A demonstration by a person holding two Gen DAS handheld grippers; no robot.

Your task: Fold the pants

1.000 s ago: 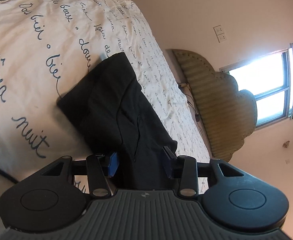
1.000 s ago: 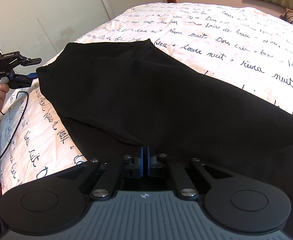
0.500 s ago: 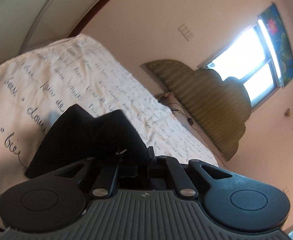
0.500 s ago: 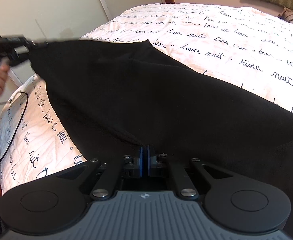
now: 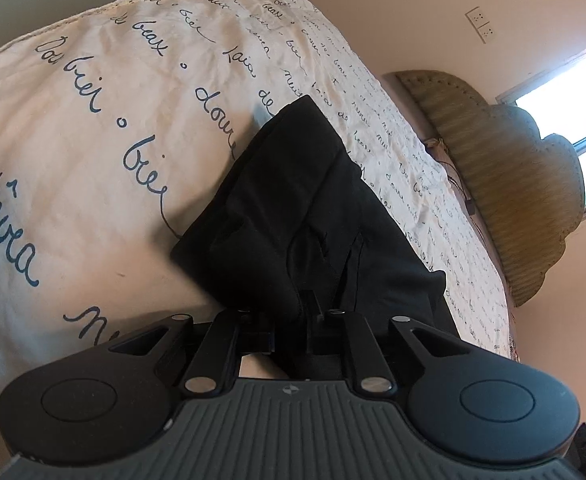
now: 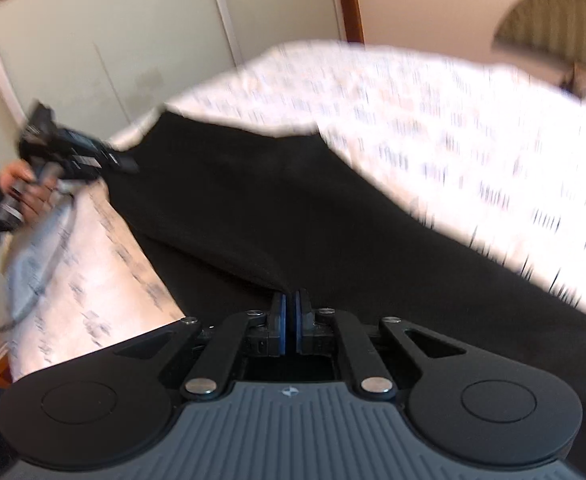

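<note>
The black pants lie lengthwise on a white bedspread printed with dark handwriting. A thick wad of their cloth fills the gap of my left gripper, whose jaws are opening while the fabric is still caught between them. In the blurred right wrist view, the pants stretch from my right gripper to the left gripper, held by a hand at the far corner. The right gripper's blue pads are shut on a fold of the near edge.
A padded headboard and a bright window are at the bed's far end. Pale wardrobe doors stand beyond the bed's foot. A black cable trails over the bedspread below the hand.
The left gripper closed on the pants' corner, swung up with it, and has come back down toward the bed. The right gripper has risen with its fold; its view is now blurred.
</note>
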